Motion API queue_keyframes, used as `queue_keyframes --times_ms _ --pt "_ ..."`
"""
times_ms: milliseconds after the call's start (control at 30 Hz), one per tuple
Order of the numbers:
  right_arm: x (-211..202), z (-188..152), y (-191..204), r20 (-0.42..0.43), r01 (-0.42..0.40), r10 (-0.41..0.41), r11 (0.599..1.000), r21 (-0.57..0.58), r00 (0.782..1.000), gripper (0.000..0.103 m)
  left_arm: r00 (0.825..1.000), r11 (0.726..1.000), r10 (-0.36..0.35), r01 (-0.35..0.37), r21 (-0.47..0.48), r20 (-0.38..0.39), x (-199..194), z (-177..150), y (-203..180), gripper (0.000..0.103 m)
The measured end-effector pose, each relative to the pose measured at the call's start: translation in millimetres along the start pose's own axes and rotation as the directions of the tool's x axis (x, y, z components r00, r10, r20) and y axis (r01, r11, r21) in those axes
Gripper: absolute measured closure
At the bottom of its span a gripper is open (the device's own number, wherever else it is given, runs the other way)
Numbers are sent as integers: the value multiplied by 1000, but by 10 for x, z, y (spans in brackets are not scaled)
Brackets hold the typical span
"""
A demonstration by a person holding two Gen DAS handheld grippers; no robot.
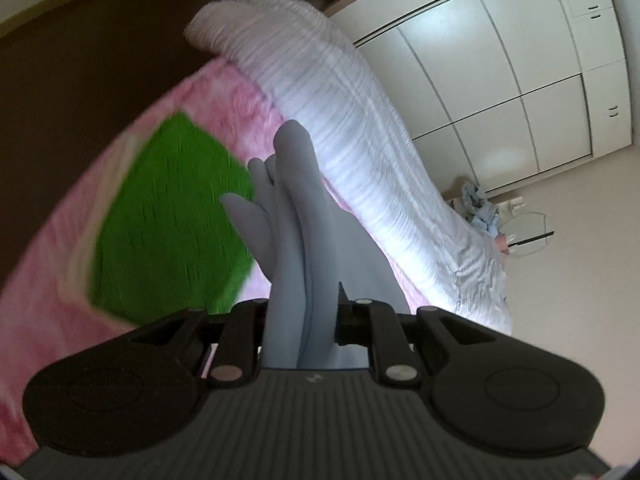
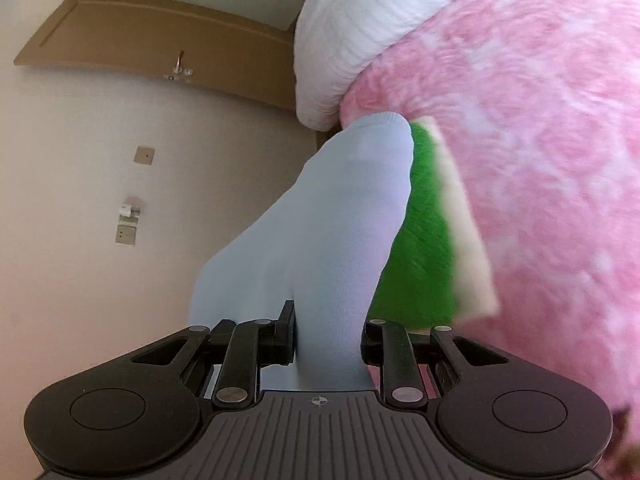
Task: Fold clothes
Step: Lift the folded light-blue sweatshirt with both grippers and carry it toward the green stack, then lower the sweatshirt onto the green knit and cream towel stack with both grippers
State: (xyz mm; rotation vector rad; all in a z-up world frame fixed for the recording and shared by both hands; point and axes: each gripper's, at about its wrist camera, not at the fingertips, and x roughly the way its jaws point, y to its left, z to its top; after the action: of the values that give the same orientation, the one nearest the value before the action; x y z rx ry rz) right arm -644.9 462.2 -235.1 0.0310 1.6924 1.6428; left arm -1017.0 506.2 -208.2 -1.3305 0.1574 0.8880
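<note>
A pale blue garment (image 1: 304, 232) hangs bunched in folds from my left gripper (image 1: 302, 316), which is shut on it above the bed. The same pale blue garment (image 2: 332, 216) is also clamped in my right gripper (image 2: 328, 336), stretching forward as a smooth tube of cloth. A green cloth (image 1: 172, 216) lies flat on the pink blanket (image 1: 52, 264) just left of the held garment; in the right wrist view the green cloth (image 2: 420, 240) lies right of the garment.
A white ribbed duvet (image 1: 360, 128) lies along the bed. White wardrobe doors (image 1: 500, 60) stand beyond it, with a cluttered small table (image 1: 520, 228) on the floor. A wooden door (image 2: 160, 40) and wall sockets (image 2: 126, 234) show in the right wrist view, as does the pink blanket (image 2: 540, 140).
</note>
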Motion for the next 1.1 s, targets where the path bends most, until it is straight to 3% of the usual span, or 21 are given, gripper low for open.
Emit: queue_keyframes --times_ms 233,400,867,933,1000,1100 --pt "705 394 298 57 12 -4 990 -139 998 81 997 997 -61 59 42 38 281 755 297 89" --pt "1046 546 255 80 15 0 984 -177 997 81 997 997 -61 59 54 38 515 941 470 89" --pt "1516 548 -321 56 85 -77 982 -167 995 81 1000 1000 0 0 20 8 1039 825 1232 86" --pt "1595 545 -379 64 116 -106 976 -185 992 75 999 999 47 -47 10 -2 1153 804 1370 81" --pt "1724 565 -448 46 174 -169 966 -192 985 58 995 995 100 -101 -20 -21 1270 773 1537 75" --pt "1727 570 -456 41 206 -202 958 -198 979 55 997 995 77 -78 -59 -23 1226 790 1582 73"
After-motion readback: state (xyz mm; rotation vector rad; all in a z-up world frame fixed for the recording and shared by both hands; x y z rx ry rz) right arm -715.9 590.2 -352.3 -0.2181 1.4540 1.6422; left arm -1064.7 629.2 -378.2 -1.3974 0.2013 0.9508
